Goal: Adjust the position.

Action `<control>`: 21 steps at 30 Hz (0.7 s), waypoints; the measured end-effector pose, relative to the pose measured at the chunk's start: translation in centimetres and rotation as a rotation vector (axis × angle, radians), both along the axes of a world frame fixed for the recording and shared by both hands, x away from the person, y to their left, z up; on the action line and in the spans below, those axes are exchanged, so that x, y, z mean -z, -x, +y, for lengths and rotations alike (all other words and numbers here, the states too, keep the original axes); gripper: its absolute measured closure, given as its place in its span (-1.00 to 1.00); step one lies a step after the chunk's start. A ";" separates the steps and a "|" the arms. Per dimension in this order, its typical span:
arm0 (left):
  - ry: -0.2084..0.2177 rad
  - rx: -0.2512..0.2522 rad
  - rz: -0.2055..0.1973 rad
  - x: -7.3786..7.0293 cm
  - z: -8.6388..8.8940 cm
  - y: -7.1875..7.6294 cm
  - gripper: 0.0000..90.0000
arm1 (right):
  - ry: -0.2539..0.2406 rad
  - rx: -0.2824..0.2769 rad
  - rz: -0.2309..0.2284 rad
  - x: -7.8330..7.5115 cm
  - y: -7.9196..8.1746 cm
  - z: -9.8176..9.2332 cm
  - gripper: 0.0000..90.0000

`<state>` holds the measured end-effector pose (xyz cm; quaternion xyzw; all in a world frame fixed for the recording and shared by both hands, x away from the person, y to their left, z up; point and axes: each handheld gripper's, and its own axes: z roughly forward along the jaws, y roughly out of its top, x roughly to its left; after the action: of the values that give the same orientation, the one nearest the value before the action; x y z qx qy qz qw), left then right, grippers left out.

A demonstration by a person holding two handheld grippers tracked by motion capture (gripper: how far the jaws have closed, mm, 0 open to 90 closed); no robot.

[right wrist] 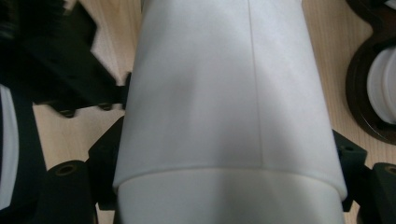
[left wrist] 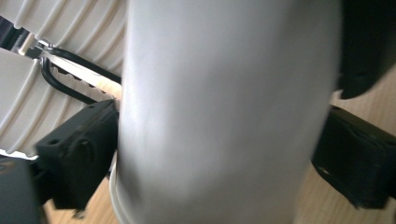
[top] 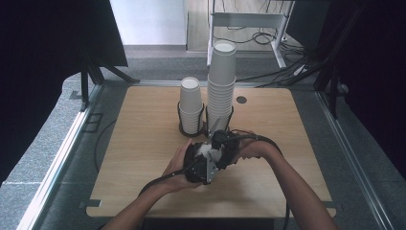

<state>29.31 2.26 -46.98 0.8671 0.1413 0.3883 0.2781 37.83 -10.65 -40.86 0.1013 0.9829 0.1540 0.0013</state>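
Your left gripper (top: pixel 207 158) and right gripper (top: pixel 225 146) meet close together over the middle of the wooden table (top: pixel 143 158), just in front of the cup holders. In the left gripper view a white paper cup (left wrist: pixel 224 112) stands between the two black jaws; whether the pads press on it you cannot tell, since the cup is blurred and covers them. In the right gripper view the jaws flank the paper cup (right wrist: pixel 229 93) on both sides, set wide and hugging its wall, with a second cup (right wrist: pixel 224 200) nested in it at the bottom edge.

Behind your hands, a short stack of cups (top: pixel 191 105) and a tall stack of cups (top: pixel 221 86) stand side by side in black wire holders (top: pixel 184 125). The table sits on grey carpet (top: pixel 43 139), with black curtains (top: pixel 43 38) at either side and cables (top: pixel 261 38) on the floor beyond.
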 end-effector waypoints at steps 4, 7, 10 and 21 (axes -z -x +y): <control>0.023 0.011 0.008 -0.3 0.2 0.2 -0.95 | -0.045 0.020 -0.016 0.3 -0.1 -0.9 -0.49; 0.038 0.008 0.020 -0.4 0.4 0.2 -0.96 | -0.071 0.037 -0.027 0.6 0.0 -1.4 -0.49; 0.052 0.001 0.032 -0.6 0.8 0.3 -0.97 | -0.110 0.056 -0.056 0.9 0.0 -1.9 -0.49; 0.091 -0.025 0.059 -0.4 2.2 0.6 -0.97 | -0.195 0.119 -0.071 1.9 0.0 -3.2 -0.49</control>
<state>28.72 4.43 -46.61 0.8629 0.1776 0.3590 0.3082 37.84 -13.87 -42.76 0.1536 0.9549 0.2518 0.0356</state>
